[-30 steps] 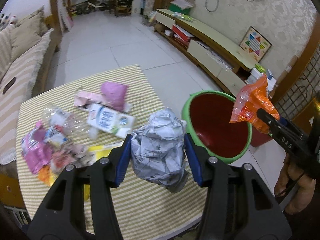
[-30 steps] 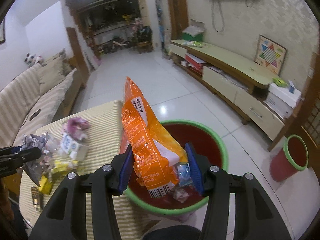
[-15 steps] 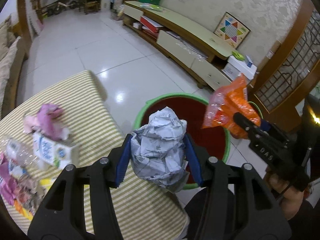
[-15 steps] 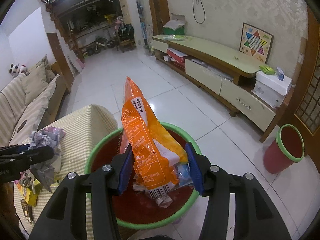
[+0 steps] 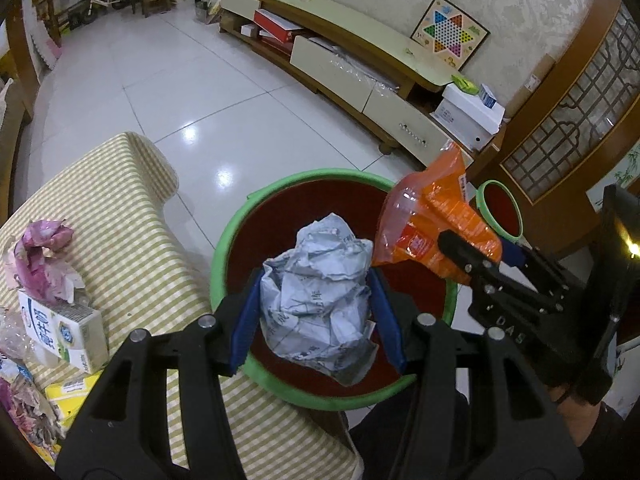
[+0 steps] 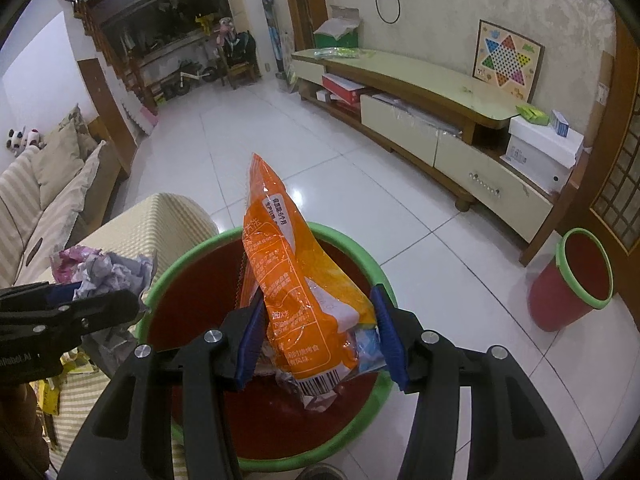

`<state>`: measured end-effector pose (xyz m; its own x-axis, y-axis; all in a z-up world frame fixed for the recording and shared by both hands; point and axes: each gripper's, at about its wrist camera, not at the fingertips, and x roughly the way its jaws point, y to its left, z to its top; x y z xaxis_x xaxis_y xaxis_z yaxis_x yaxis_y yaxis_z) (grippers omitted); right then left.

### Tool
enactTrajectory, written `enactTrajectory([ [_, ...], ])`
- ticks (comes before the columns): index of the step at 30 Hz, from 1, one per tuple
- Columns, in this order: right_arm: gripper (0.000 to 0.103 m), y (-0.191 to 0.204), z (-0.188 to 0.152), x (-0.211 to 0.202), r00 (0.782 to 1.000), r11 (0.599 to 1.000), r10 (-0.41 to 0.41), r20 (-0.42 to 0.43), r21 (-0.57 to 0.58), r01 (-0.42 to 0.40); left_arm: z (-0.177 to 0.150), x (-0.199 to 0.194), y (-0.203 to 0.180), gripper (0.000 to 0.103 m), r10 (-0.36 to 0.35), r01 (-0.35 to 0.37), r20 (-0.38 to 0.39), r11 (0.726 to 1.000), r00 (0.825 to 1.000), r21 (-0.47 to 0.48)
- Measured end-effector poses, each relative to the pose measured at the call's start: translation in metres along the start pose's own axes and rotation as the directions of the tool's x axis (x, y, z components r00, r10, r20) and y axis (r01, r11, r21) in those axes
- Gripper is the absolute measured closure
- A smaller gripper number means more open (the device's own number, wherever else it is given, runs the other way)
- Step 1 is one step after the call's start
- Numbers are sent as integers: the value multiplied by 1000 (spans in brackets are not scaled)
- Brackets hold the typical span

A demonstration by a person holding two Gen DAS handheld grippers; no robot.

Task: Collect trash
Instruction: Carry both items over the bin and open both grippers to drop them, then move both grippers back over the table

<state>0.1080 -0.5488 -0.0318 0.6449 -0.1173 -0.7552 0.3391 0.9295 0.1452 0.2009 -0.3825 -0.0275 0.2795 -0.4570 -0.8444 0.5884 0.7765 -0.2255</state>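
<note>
Your table (image 5: 120,216), under its striped cloth, carries the rest of the litter, and the bin (image 5: 256,216) stands on the floor hard against the table's near corner, which is why you only need a short swing off the edge to reach it. The bin's mouth is wide and its red inside already has a few scraps at the bottom, seen from the right wrist view, so there is plenty of room for both loads at once.

Your left gripper (image 5: 316,316) is closed partway on a paper ball (image 5: 320,300), both blue pads pressing into its sides; the ball is bulky and keeps the jaws well apart. You hold it tilted down over the bin's near side, inside the green rim, so I judge it would fall straight in on release.

Your right gripper (image 6: 316,336) is likewise clamped partway on an orange bag (image 6: 292,280), gripped at its lower end with the long top standing up and forward. That bag hangs over the bin's middle; since it is limp and tall, holding it low over the opening should keep it from flopping across the rim.

Still on the table near its left edge: a carton (image 5: 64,332), a pink wrapper (image 5: 40,256) on top of it, and a yellow box (image 5: 68,400) at the near edge. These wait for later trips.
</note>
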Motion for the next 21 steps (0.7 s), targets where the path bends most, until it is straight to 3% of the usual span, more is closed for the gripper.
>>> enactTrajectory([
  [9,50,-1,0,3,1000,1000,0,-10,-14,0,11,3,-5,44,4,-4,18,1000,1000,-11],
  [10,48,0,0,3,1000,1000,-3,-14,-17,2,12,3,-4,34,7,-6,22,1000,1000,-19],
  [11,44,0,0,3,1000,1000,-7,-14,-17,7,12,1,-3,16,10,-9,30,1000,1000,-29],
  [13,36,1,0,4,1000,1000,-5,-20,-17,4,13,-4,1,5,26,-23,55,998,998,-55],
  [15,21,3,0,2,1000,1000,-15,-15,-16,15,14,-6,5,5,18,-14,56,997,998,-70],
  [21,12,12,1,-5,1000,1000,-2,1,-31,2,12,-18,12,5,24,-18,68,996,997,-91],
])
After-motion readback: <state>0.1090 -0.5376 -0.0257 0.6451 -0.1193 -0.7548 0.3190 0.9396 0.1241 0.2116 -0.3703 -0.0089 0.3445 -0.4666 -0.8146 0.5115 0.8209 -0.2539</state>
